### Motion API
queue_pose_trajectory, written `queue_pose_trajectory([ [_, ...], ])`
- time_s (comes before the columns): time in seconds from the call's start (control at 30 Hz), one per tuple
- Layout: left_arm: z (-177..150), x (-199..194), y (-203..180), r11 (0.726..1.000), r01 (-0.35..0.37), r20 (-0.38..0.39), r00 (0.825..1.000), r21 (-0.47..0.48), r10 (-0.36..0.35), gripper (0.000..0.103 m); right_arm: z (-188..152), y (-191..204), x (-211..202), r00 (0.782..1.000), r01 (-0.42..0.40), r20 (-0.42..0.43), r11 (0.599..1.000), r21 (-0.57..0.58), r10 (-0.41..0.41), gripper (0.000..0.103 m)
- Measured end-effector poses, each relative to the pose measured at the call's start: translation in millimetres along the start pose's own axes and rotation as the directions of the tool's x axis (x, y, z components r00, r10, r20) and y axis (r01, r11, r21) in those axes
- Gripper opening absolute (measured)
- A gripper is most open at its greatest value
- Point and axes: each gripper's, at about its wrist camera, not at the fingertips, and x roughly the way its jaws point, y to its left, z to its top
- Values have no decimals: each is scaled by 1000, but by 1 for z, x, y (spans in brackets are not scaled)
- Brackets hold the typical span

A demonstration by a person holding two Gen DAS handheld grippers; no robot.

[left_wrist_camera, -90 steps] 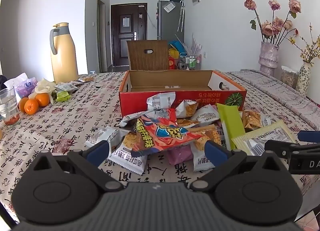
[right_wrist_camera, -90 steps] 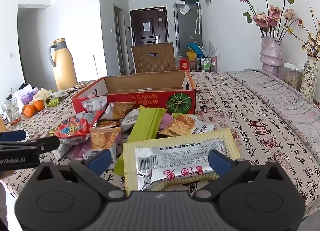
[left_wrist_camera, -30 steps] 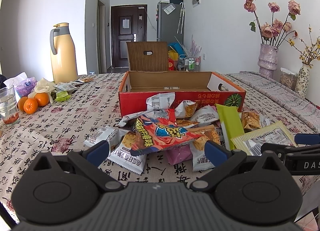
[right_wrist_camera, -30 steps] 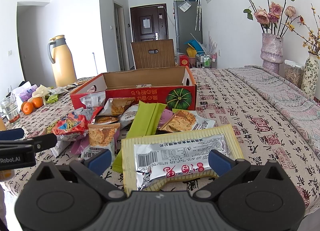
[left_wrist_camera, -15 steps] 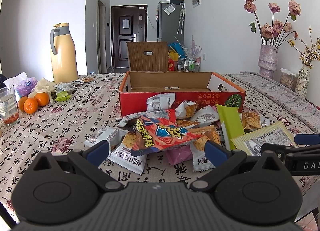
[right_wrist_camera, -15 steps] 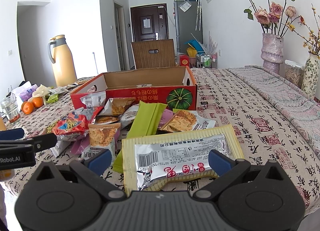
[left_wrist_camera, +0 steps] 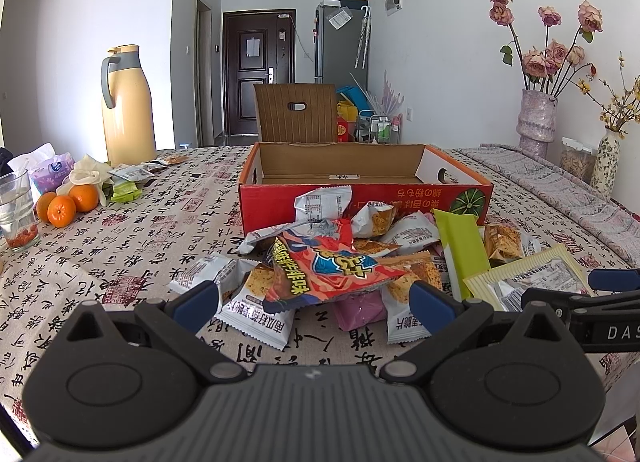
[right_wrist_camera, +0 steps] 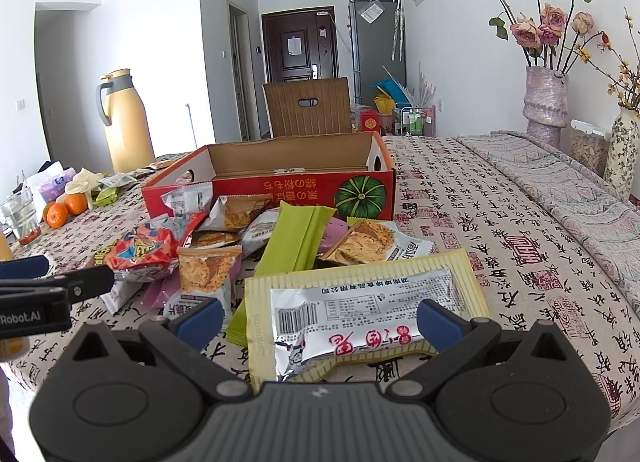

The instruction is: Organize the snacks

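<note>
Right now nothing is held. Both grippers hover low at the near edge of a table (left_wrist_camera: 132, 246) covered in a cloth printed with Chinese characters. The left gripper (left_wrist_camera: 314, 304) has its jaws spread wide, framing a red chip bag (left_wrist_camera: 328, 268) that lies on top of a loose heap of snacks (left_wrist_camera: 372, 250). The right gripper (right_wrist_camera: 320, 320) is also spread, its jaws on either side of a flat yellow packet (right_wrist_camera: 360, 294) with a silver label, the nearest piece on the right of the heap.

Just beyond the heap sits a red box (left_wrist_camera: 364, 182), open at the top, its cardboard floor bare apart from a small strip, perhaps a label, at the near wall; it is too small to tell. The box looks like the place meant for the snacks, and the heap touching its near wall keeps each carry short. A long green packet (right_wrist_camera: 298, 240) leans over the middle of the pile.

Judging from this, sorting has not begun. Each gripper seems lined up on the top, easiest piece on its own side.

Far left stand a yellow jug (left_wrist_camera: 126, 106), oranges (left_wrist_camera: 66, 204) and a glass (left_wrist_camera: 18, 214), well apart from the heap. A vase of roses (right_wrist_camera: 546, 102) stands far right.
</note>
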Motion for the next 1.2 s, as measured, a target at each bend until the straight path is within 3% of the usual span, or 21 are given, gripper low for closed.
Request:
queue_pose_trajectory([
  [0.4,7,6,10,999,-18,10,1000,-26,18,103,13,9,17,1000,-16,7,1000,-24,16,101],
  [0.77,11,18,28,997,-37,-1,999,-63,37,103,39,26,62,998,-40,-59,998,-55,37,72],
  [0.93,11,24,34,997,-34,-13,999,-74,34,103,41,29,87,991,-27,-131,999,-36,22,48],
  [1.2,10,32,39,996,-35,-35,999,-80,32,103,37,29,104,987,-21,-161,1000,-20,18,37],
])
